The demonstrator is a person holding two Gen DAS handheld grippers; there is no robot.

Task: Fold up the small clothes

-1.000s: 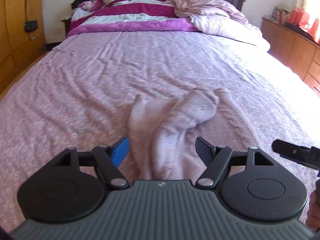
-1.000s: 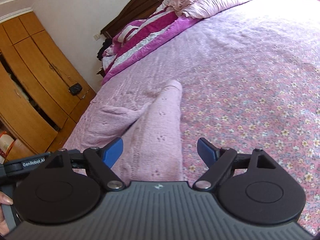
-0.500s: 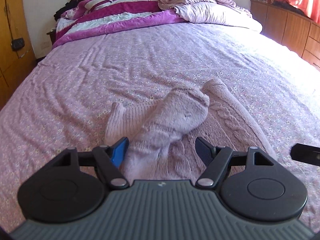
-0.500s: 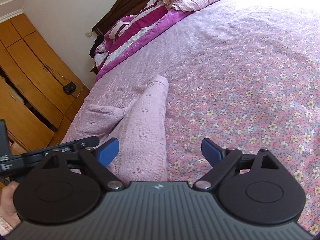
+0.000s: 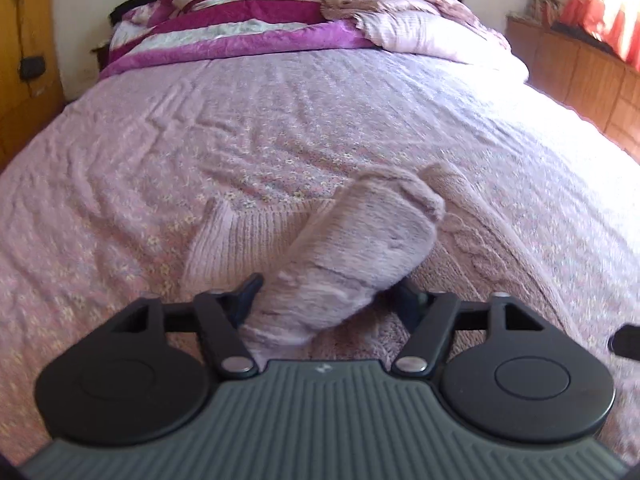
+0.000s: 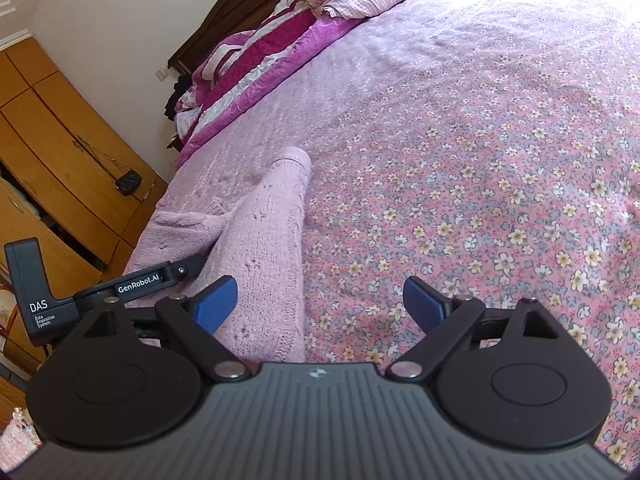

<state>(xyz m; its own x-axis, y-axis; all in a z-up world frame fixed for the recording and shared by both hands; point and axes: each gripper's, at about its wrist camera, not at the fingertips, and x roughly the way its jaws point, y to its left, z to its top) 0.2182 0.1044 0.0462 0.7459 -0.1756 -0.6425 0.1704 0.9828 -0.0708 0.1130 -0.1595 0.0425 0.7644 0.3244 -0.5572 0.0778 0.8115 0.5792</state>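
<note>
A small pink knitted sweater [image 5: 248, 240] lies on the flowered bedspread [image 5: 240, 120]. One sleeve [image 5: 352, 256] is folded over the body and lies between the wide-apart fingers of my left gripper [image 5: 328, 300], which is open. In the right wrist view the other sleeve [image 6: 272, 248] stretches away over the bed, its near end by the left finger of my right gripper [image 6: 320, 300], which is open and holds nothing. The left gripper's body [image 6: 100, 288] shows at the left of that view.
Folded magenta and white blankets [image 5: 248, 20] and pink pillows [image 5: 420, 28] lie at the headboard. Wooden wardrobes [image 6: 48, 152] stand along the left of the bed, and wooden drawers [image 5: 580, 72] along the right.
Both grippers have drawn back toward the near edge of the bed. The folded sleeve now lies lower and closer between the left fingers. Both stay open.
</note>
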